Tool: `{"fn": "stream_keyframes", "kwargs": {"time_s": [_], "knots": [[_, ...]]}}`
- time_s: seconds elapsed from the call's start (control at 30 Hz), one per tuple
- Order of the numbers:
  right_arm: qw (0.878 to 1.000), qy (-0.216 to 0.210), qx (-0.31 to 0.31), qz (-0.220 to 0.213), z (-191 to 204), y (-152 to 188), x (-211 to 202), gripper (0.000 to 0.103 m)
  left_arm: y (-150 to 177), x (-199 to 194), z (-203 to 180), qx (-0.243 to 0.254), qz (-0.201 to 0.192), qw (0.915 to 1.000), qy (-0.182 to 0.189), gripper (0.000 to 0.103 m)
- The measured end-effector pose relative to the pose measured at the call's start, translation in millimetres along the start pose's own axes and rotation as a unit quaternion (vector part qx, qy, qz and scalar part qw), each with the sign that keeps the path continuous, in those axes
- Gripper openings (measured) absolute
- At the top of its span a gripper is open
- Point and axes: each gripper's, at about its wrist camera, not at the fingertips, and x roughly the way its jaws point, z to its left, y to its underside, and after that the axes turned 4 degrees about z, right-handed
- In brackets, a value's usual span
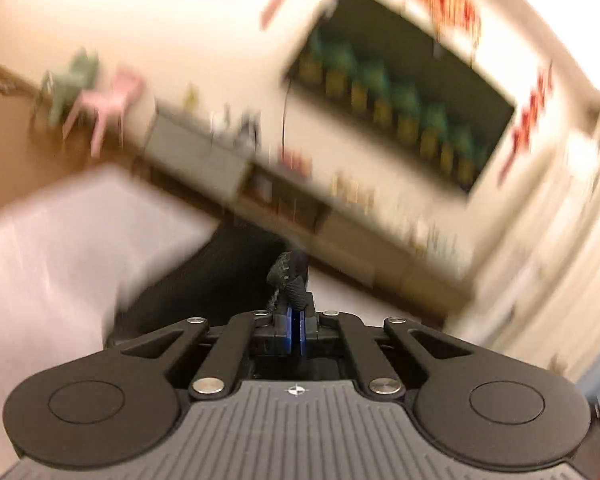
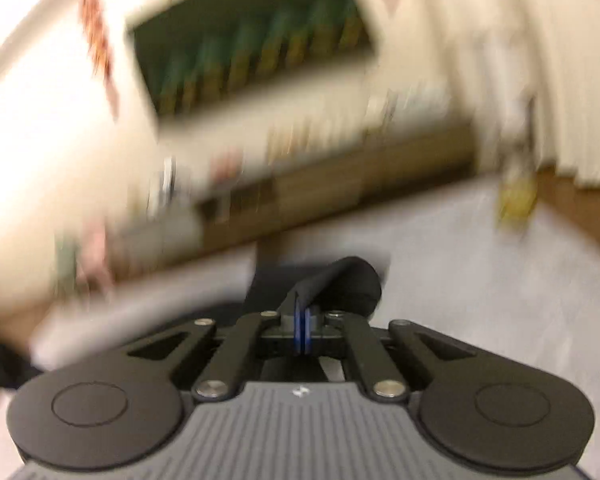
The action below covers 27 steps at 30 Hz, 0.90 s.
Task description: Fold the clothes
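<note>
A black garment [image 1: 204, 280] lies partly on a white-covered surface [image 1: 52, 248], and both views are blurred by motion. In the left wrist view my left gripper [image 1: 296, 322] is shut, its blue pads [image 1: 289, 332] pinching a bunched corner of the black cloth that sticks up past the tips. In the right wrist view my right gripper [image 2: 303, 320] is shut as well, with a fold of the black garment [image 2: 348, 280] caught between its blue pads [image 2: 298, 328] and bulging beyond them over the white surface [image 2: 480, 272].
A low wooden cabinet [image 1: 360, 240] with small items runs along the far wall under a dark framed picture [image 1: 400, 92]. Pink [image 1: 104, 100] and green [image 1: 76, 76] small chairs stand at the left. A curtain [image 2: 560, 80] and a yellow object [image 2: 516, 196] sit at the right.
</note>
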Motion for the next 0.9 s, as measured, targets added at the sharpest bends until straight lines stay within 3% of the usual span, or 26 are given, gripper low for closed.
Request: {"fn": "stream_keyframes", "kwargs": {"time_s": [0.03, 0.1, 0.17, 0.23, 0.27, 0.3, 0.33, 0.37, 0.4, 0.43, 0.5, 0.67, 0.73, 0.83, 0.87, 0.9], "knots": [[0.999, 0.036, 0.000, -0.019, -5.8, -6.9, -2.2, 0.001, -19.2, 2.9, -5.1, 0.001, -0.006, 1.0000, 0.002, 0.002], [0.991, 0.134, -0.007, -0.025, -19.8, -10.3, 18.0, 0.003, -39.1, 33.4, -22.0, 0.035, 0.009, 0.9989, -0.031, 0.003], [0.980, 0.195, -0.009, 0.042, -38.7, 4.0, 62.6, 0.015, -30.9, 86.7, -28.0, 0.077, 0.079, 0.9887, -0.102, 0.003], [0.969, 0.205, 0.042, 0.133, -63.3, 20.0, 94.9, 0.020, -11.0, 109.3, -19.3, 0.066, 0.133, 0.9780, -0.147, 0.003], [0.966, 0.193, 0.071, 0.159, -72.4, 25.1, 101.8, 0.020, 0.8, 106.5, -15.5, 0.052, 0.136, 0.9788, -0.144, 0.007], [0.969, 0.161, 0.095, 0.160, -74.6, 25.3, 95.9, 0.023, 15.7, 93.7, -12.5, 0.035, 0.123, 0.9842, -0.122, 0.027], [0.974, 0.134, 0.099, 0.153, -70.3, 24.2, 86.9, 0.038, 30.1, 81.3, -8.9, 0.023, 0.115, 0.9866, -0.113, 0.042], [0.979, 0.113, 0.093, 0.141, -62.2, 23.4, 76.0, 0.049, 43.4, 70.7, -5.3, 0.014, 0.111, 0.9870, -0.115, 0.066], [0.984, 0.092, 0.087, 0.129, -54.1, 22.6, 65.1, 0.067, 56.8, 61.0, -2.7, 0.012, 0.105, 0.9867, -0.124, 0.072], [0.987, 0.072, 0.079, 0.118, -45.4, 21.9, 55.4, 0.073, 69.3, 54.2, -1.7, 0.019, 0.100, 0.9852, -0.138, 0.072], [0.991, 0.037, 0.063, 0.114, -29.0, 21.1, 51.1, 0.075, 86.0, 51.0, -0.5, 0.049, 0.110, 0.9808, -0.154, 0.072], [0.986, -0.032, 0.005, 0.167, 9.9, 36.6, 69.0, 0.077, 105.5, 67.0, -13.1, 0.153, 0.107, 0.9660, -0.178, 0.083], [0.980, -0.049, -0.035, 0.187, 28.8, 50.0, 75.9, 0.077, 110.6, 82.8, -21.6, 0.212, 0.093, 0.9524, -0.198, 0.083], [0.976, -0.056, -0.081, 0.195, 53.4, 58.7, 73.7, 0.078, 120.5, 113.4, -30.3, 0.305, 0.090, 0.9219, -0.221, 0.083], [0.974, -0.058, -0.088, 0.198, 57.9, 60.2, 73.6, 0.078, 123.5, 123.9, -32.8, 0.335, 0.092, 0.9095, -0.229, 0.075], [0.973, -0.061, -0.091, 0.204, 60.9, 61.4, 73.6, 0.078, 124.6, 131.9, -34.6, 0.357, 0.095, 0.9026, -0.221, 0.052]]}}
